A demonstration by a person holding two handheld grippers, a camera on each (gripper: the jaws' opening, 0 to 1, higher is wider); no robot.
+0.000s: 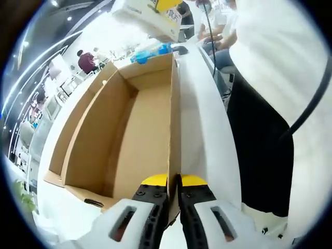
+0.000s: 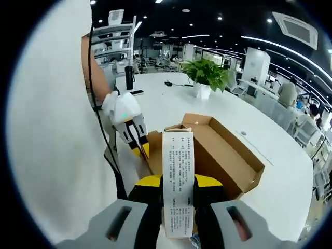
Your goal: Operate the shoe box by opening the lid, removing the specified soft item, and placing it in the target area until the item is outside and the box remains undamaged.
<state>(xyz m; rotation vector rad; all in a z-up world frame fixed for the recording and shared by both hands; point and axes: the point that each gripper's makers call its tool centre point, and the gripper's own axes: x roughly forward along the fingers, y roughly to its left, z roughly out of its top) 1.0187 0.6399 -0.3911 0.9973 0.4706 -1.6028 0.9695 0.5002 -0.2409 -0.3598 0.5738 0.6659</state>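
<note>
The brown cardboard box (image 1: 129,124) lies open on the white table (image 1: 207,129), its inside bare. The left gripper (image 1: 174,184) pinches the box's wall at 6 o'clock. The right gripper (image 2: 176,187) clamps a white packet (image 2: 178,181) with printed text, upright at 6 o'clock, above the box.

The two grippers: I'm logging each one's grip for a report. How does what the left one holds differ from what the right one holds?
The left gripper is shut on the brown cardboard box, pinching its bare side wall edge-on. The right gripper is shut on a white printed packet, held upright with its text facing the camera. The box rests on the white table; the packet is lifted clear above it. Both have yellow-tipped jaws, closed.
</note>
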